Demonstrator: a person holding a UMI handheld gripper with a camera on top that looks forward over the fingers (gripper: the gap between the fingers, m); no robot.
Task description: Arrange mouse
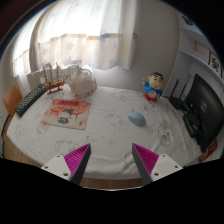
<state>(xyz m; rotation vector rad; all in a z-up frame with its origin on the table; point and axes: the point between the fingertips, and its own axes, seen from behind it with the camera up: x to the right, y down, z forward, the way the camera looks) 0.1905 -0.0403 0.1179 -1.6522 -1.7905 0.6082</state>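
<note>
A small light-blue mouse [136,119] lies on the white patterned tablecloth [100,140], beyond my fingers and a little to the right. A reddish picture mat [67,113] lies on the cloth to the left of it. My gripper [112,163] is open and empty, its two pink-padded fingers [73,161] spread wide above the table's near wooden edge, well short of the mouse.
A cartoon doll [153,87] in blue and red stands at the back right. A white bag-like object [81,82] and a small wooden rack [52,78] stand at the back left. A dark keyboard [28,99] lies far left. A black monitor [205,108] stands at the right.
</note>
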